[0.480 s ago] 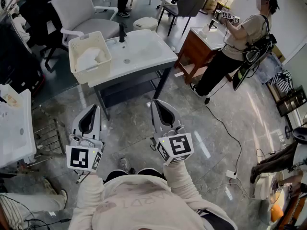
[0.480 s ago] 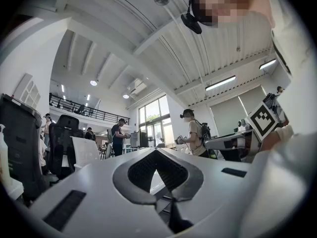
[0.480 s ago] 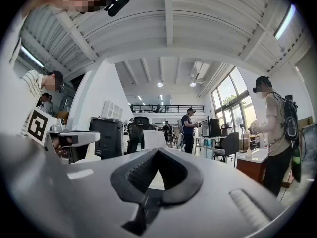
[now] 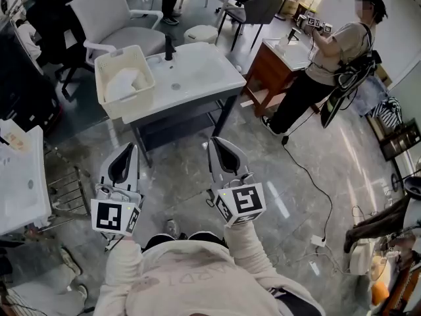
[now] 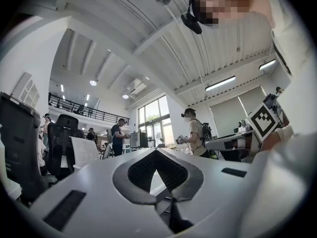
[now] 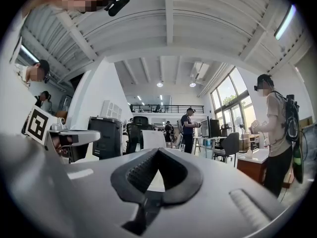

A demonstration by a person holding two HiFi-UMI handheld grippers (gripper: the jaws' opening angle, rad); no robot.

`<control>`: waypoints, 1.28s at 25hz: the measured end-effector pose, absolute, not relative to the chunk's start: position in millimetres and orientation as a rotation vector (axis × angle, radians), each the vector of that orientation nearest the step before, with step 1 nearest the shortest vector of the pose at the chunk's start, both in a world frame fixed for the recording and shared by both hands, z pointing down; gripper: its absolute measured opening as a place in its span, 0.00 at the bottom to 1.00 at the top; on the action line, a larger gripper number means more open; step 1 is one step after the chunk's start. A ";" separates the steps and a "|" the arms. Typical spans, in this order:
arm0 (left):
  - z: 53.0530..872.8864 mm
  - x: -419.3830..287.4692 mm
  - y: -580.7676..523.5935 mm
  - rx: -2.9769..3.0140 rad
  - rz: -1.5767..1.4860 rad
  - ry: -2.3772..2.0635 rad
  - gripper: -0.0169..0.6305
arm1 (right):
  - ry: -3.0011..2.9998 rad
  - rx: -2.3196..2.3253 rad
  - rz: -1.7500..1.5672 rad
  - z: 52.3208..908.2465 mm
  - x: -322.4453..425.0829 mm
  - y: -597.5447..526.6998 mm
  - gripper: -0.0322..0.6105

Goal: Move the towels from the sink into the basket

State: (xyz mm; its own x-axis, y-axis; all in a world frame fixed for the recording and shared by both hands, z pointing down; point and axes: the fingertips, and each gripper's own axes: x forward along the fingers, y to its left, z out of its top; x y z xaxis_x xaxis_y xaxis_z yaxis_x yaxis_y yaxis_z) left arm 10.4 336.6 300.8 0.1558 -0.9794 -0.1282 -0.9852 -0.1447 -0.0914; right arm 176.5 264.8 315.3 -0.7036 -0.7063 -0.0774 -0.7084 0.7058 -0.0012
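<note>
A cream basket (image 4: 100, 84) stands on the left end of the white sink unit (image 4: 217, 78), with white towels (image 4: 125, 81) lying inside it. The basin around the drain (image 4: 174, 84) holds no towel, and a black faucet (image 4: 168, 45) rises at its back. Both grippers hang in front of the unit, over the floor and well short of it. My left gripper (image 4: 133, 147) (image 5: 154, 150) is shut with nothing between its tips. My right gripper (image 4: 212, 141) (image 6: 157, 149) is likewise shut and holds nothing.
A white office chair (image 4: 115, 18) stands behind the basket. A person (image 4: 329, 51) works at a wooden cabinet (image 4: 276, 71) on the right. A second white sink (image 4: 20, 176) and a metal rack (image 4: 66, 193) are on the left. A cable (image 4: 309, 176) runs across the floor.
Both grippers keep their places. A person's foot at the lower left has pulled back toward the frame's edge. The basket and the towels have not moved.
</note>
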 end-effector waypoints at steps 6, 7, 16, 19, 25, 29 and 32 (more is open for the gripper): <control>303.5 -5.2 317.1 -2.280 0.057 1.934 0.03 | 2.821 -1.207 0.042 318.7 163.2 246.8 0.07; 304.1 -7.8 313.5 -2.284 0.057 1.930 0.03 | 2.812 -1.215 0.038 318.9 161.5 243.4 0.07; 309.0 -36.8 283.3 -2.329 0.074 1.889 0.03 | 2.792 -1.258 0.001 326.0 134.1 219.5 0.07; 310.5 -41.6 274.3 -2.344 0.087 1.873 0.03 | 2.804 -1.267 0.003 329.7 125.3 215.2 0.07; 319.3 -55.9 251.6 -2.364 0.109 1.881 0.03 | 2.796 -1.291 -0.006 333.4 116.2 193.8 0.07; 322.2 -61.1 231.3 -2.361 0.109 1.887 0.03 | 2.792 -1.298 -0.002 333.8 114.0 168.7 0.07; 323.4 -67.6 212.6 -2.348 0.114 1.902 0.03 | 2.790 -1.287 -0.001 333.7 109.9 146.2 0.07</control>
